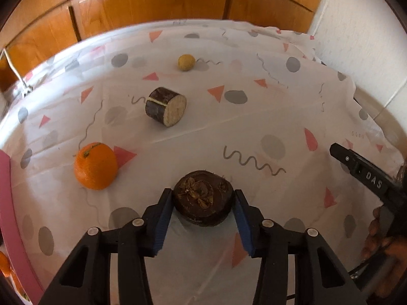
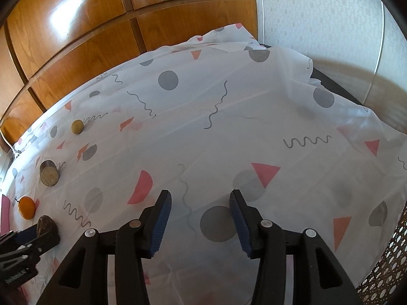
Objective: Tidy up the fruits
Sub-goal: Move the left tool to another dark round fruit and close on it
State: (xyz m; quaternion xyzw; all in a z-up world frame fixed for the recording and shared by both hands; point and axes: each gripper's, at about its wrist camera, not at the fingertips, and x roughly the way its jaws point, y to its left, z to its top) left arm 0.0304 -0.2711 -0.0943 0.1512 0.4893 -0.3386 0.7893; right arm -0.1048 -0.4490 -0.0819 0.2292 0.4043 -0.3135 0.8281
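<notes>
Down at the bottom centre of the left wrist view, the left gripper (image 1: 203, 200) has its blue-padded fingers (image 1: 162, 218) set on either side of a dark brown round fruit (image 1: 203, 199) with a dried, shrivelled top; the pads sit right against its flanks, though whether they press it I cannot tell. The fruit rests on the patterned tablecloth (image 1: 254, 117). To its left, in the lower left of the frame, lies an orange (image 1: 95, 166) with a short stem. Above, near the centre, a short dark cylinder with a pale cut face (image 1: 166, 106) lies on its side, and farther up sits a small yellowish ball-shaped fruit (image 1: 186, 62). A pink rim (image 1: 7, 203) runs down the left edge.

From the right wrist view, the right gripper (image 2: 199, 204) hangs wide open over bare cloth, holding nothing, well apart from the fruits, which line up along the left edge of that frame.
</notes>
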